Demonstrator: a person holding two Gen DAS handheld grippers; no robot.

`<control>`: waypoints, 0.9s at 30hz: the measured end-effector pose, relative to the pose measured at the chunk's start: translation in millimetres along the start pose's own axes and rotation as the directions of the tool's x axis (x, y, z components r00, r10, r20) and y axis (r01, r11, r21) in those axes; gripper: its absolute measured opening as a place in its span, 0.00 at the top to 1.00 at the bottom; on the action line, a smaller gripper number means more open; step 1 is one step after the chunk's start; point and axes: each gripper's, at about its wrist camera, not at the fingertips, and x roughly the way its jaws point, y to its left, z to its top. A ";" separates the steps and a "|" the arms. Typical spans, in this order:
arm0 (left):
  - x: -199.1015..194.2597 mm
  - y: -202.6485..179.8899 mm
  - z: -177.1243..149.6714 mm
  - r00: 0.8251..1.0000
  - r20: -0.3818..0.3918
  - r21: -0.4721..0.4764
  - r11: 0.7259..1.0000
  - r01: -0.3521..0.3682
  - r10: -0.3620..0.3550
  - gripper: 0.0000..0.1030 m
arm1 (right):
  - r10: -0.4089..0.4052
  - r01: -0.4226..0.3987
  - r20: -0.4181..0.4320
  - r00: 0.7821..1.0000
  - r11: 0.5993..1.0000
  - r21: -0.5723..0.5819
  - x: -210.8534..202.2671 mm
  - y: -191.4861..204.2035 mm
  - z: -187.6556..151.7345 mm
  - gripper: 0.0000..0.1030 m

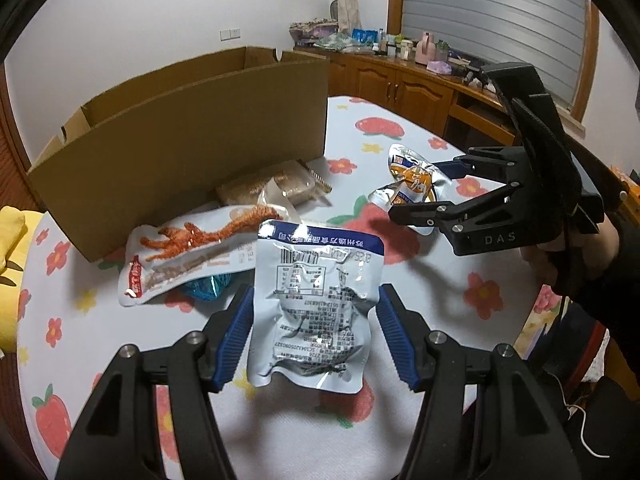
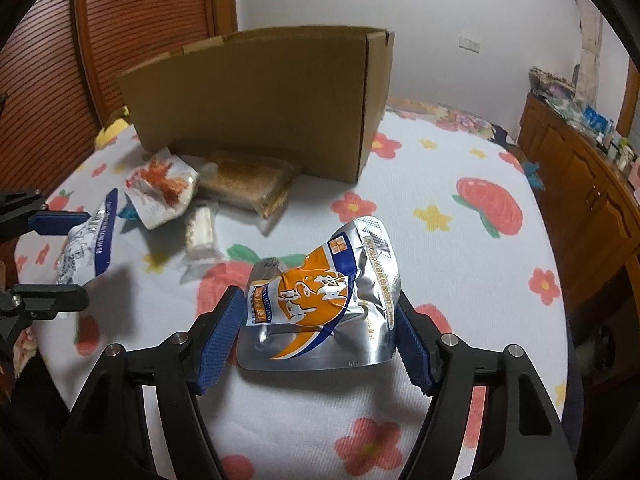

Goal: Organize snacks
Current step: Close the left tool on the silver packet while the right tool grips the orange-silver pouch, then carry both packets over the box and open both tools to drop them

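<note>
Flowered bedcover (image 2: 440, 168) carries your open cardboard box (image 2: 260, 100), contents hidden; loose snacks lie before it. Your left tongs (image 1: 316, 336) pinch a white-blue pouch (image 1: 312, 312), right tongs (image 2: 320, 340) an orange-silver pouch (image 2: 324, 300).

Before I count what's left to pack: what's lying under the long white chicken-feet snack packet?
A crinkled blue foil wrapper pokes out beneath the long white chicken-feet snack packet's lower edge; most of it stays covered. Anything else beneath is hidden.

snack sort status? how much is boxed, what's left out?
Box interior is hidden, so nothing confirmed boxed. In hand: left gripper holds the blue-white pouch; right gripper holds the orange-silver pouch. Left beside the cardboard box: chicken-feet pack, cracker pack.
</note>
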 end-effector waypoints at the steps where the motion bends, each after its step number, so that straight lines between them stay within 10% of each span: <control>1: -2.5 0.0 1.9 1.000 0.008 0.000 1.000 -0.003 0.003 0.41 | 0.005 -0.005 0.007 1.000 1.000 0.000 -2.9 0.9 1.8 0.28; 27: -54.8 54.9 60.5 0.977 0.175 -0.045 0.992 -0.118 0.124 0.41 | 0.069 -0.052 0.161 0.985 0.993 -0.108 -48.0 36.9 93.3 0.28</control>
